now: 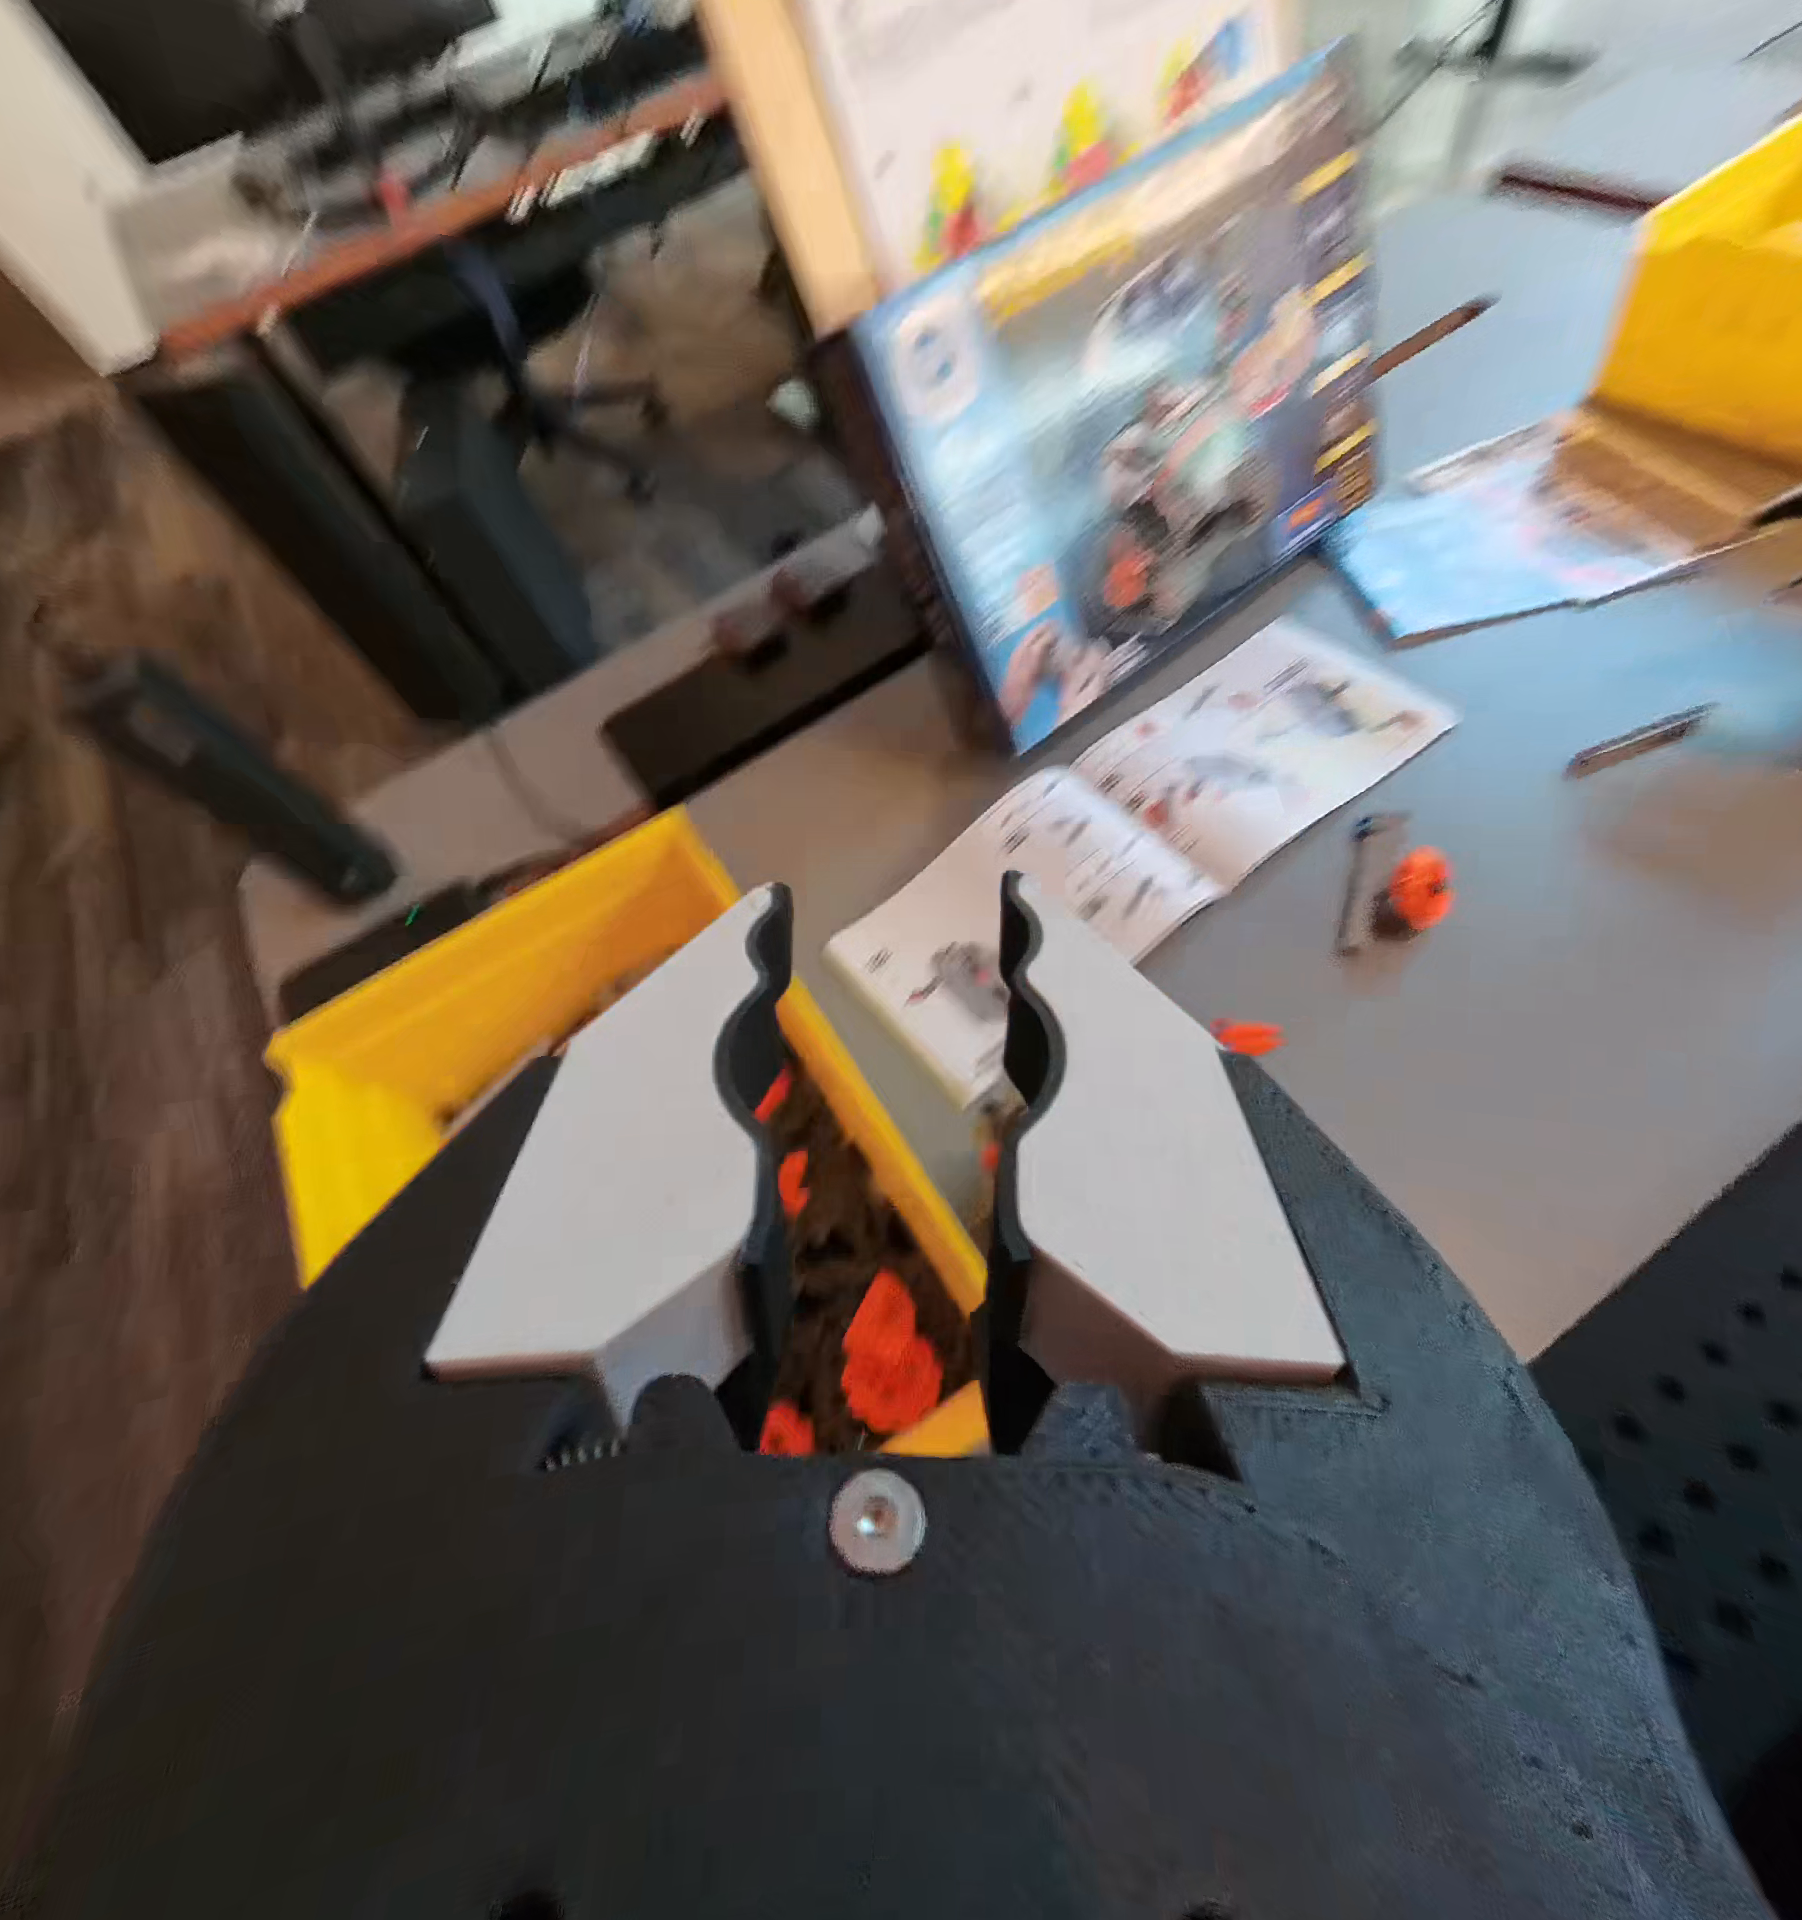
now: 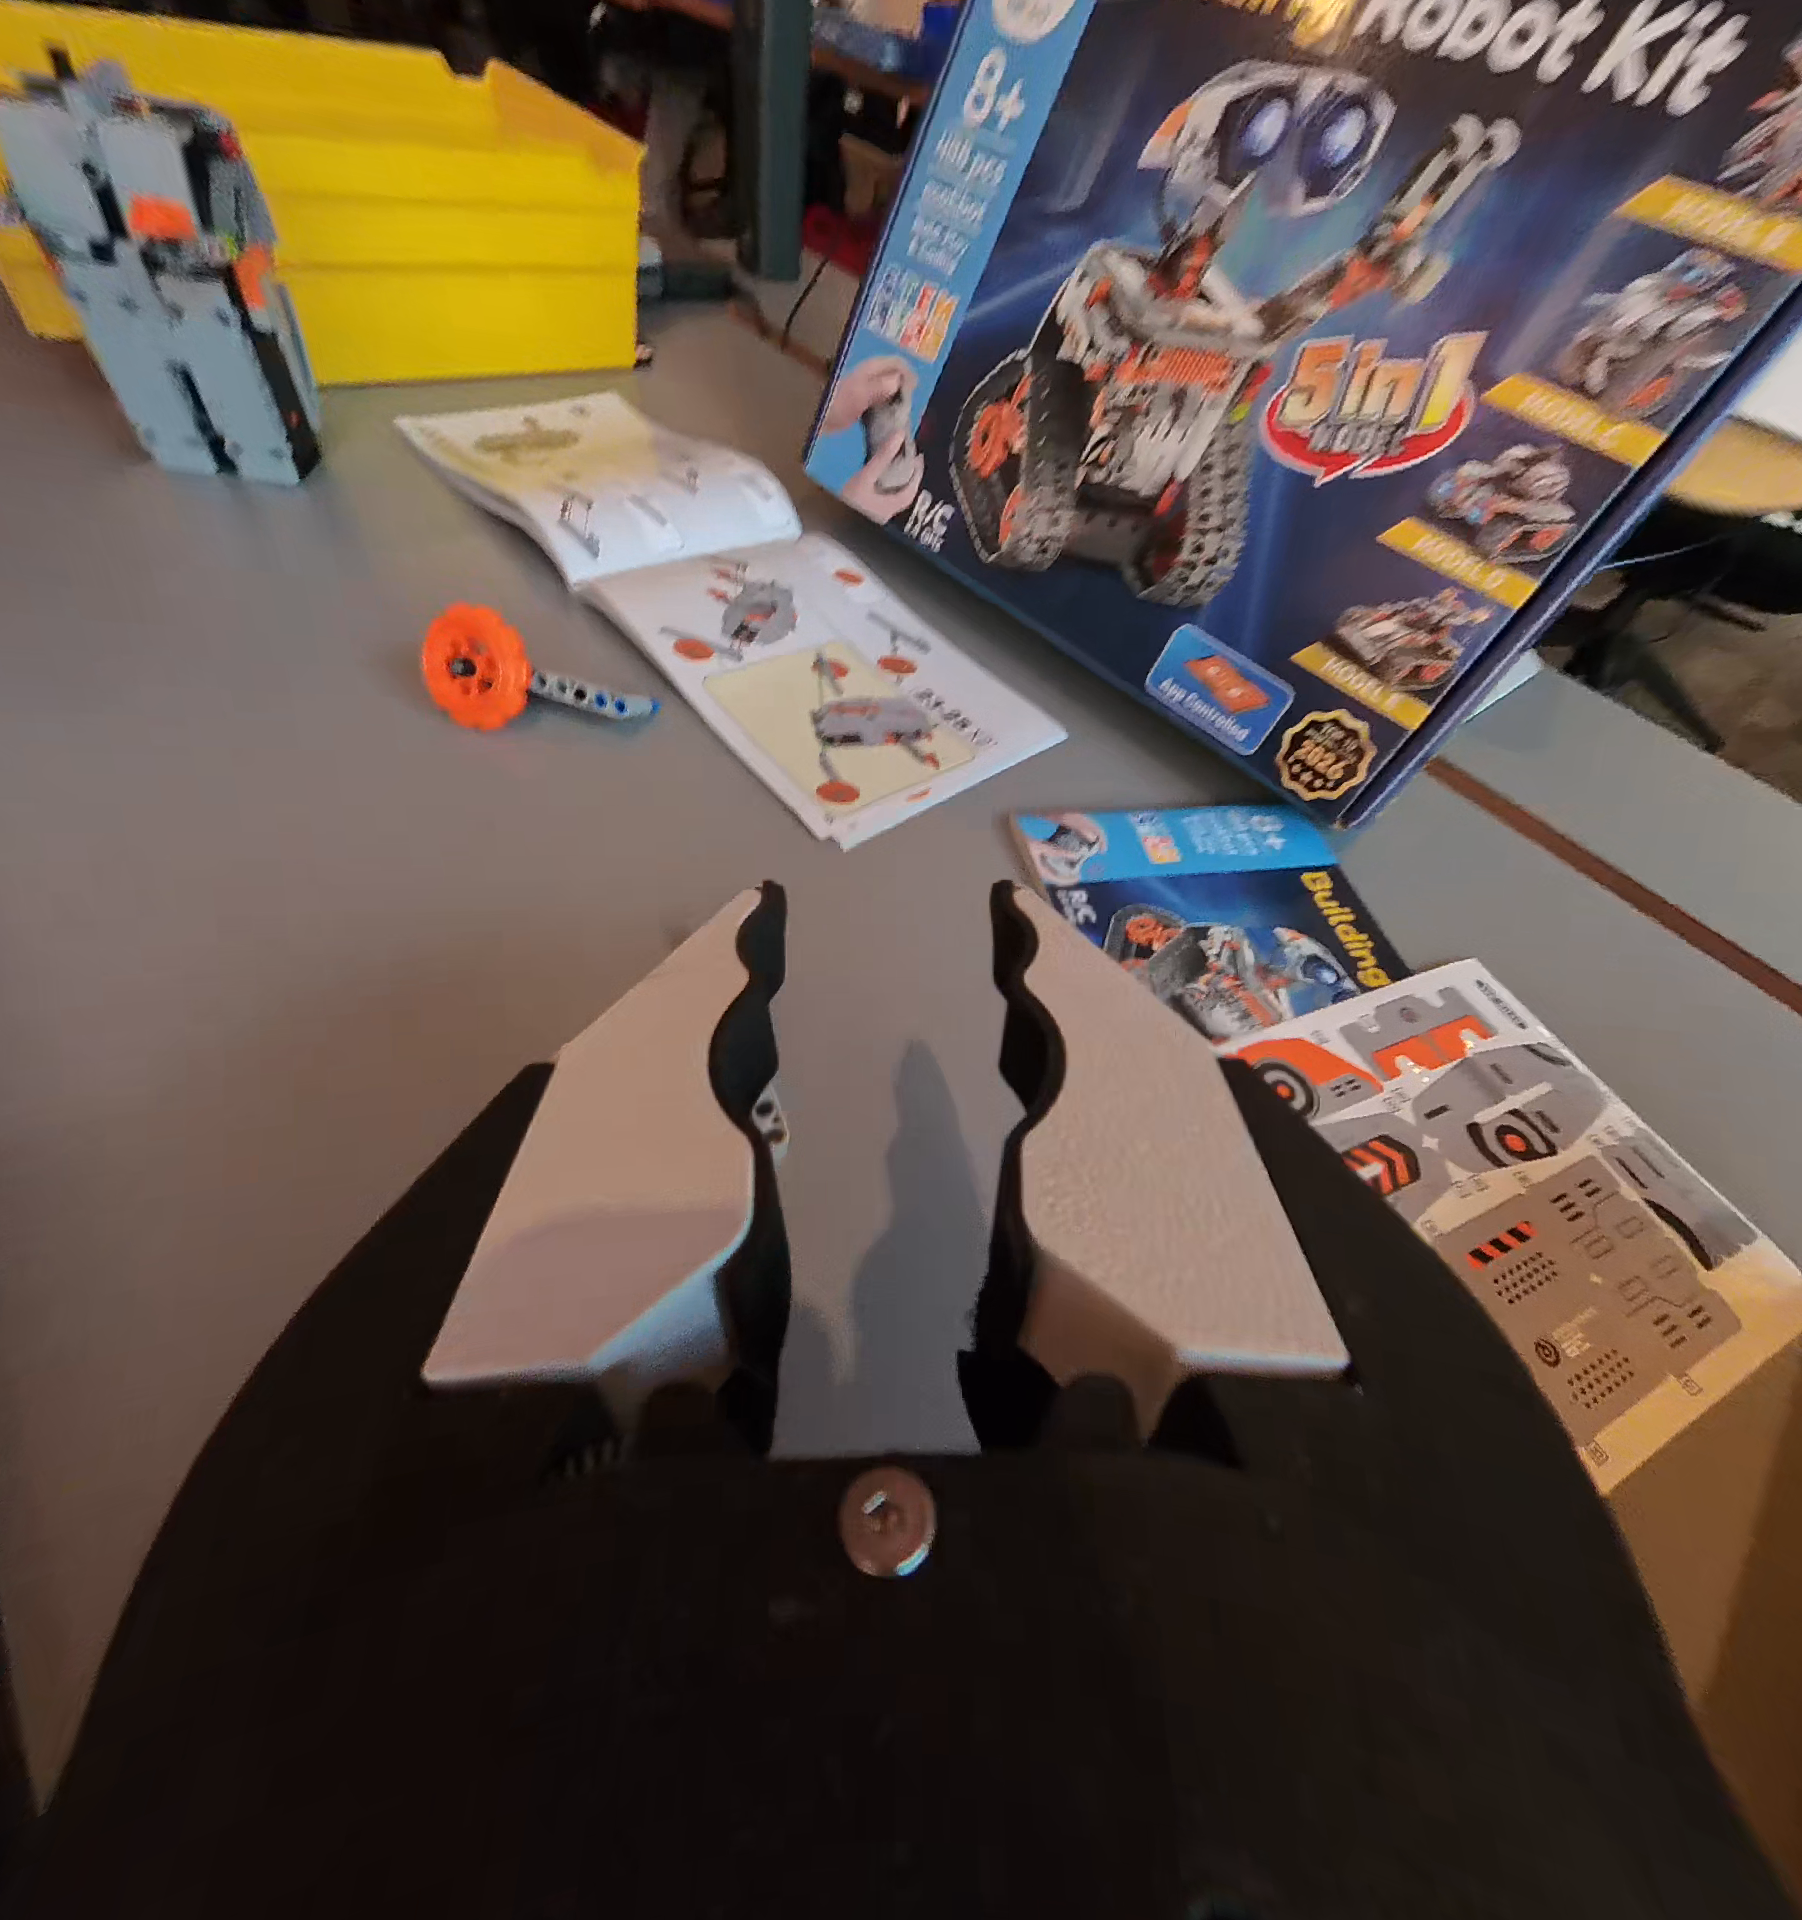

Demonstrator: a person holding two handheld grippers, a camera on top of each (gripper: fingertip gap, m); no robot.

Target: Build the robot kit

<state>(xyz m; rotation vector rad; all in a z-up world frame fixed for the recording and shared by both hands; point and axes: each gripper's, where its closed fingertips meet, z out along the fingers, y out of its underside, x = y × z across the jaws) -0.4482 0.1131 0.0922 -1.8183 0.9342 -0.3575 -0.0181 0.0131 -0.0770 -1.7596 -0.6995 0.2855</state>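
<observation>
Left gripper (image 1: 889,904) hangs over the near yellow bin (image 1: 481,997) at the table's left edge, fingers parted with a moderate gap, nothing between them. Orange and dark parts (image 1: 881,1340) lie in the bin directly below the gap. An open instruction booklet (image 1: 1167,831) lies just right of the bin on the grey table (image 1: 1448,1091); further right sits an orange wheel on a grey beam (image 1: 1411,888). The kit box (image 1: 1136,416) stands upright behind the booklet. View is motion-blurred.

Right gripper (image 2: 881,904) hovers above bare table (image 2: 201,831), fingers apart, moderate gap, empty. A small grey piece (image 2: 769,1117) peeks out beside its left finger; contact unclear. Sticker sheet (image 2: 1520,1195) and small blue leaflet (image 2: 1209,914) lie just right of it. Far left stand a partly built grey model (image 2: 164,291) and stacked yellow bins (image 2: 440,239); orange wheel (image 2: 471,665), open booklet (image 2: 731,613) and box (image 2: 1344,364) lie ahead.
</observation>
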